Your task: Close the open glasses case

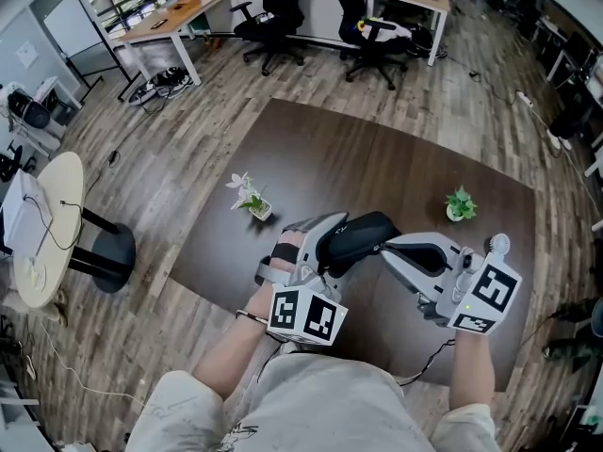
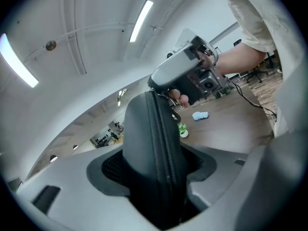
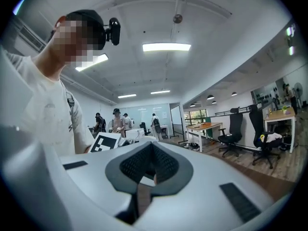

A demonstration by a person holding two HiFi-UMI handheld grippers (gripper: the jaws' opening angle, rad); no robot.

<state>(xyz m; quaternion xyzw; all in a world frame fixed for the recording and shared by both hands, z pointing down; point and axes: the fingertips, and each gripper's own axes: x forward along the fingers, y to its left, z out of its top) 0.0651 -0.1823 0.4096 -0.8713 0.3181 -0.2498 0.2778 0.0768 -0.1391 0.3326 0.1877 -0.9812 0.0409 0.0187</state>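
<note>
Left claw [image 2: 157, 179] around glasses case [image 2: 149, 129]

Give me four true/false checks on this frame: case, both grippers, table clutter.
1. The left gripper has the black glasses case clamped between its jaws. True.
2. The right gripper has its jaws wide apart. False: the jaws are together.
3. The case is gaping open. False: in the left gripper view its two halves meet along the zipper.
4. Two small potted plants stand on the dark table: a white-flowered plant and a green plant. True.
</note>
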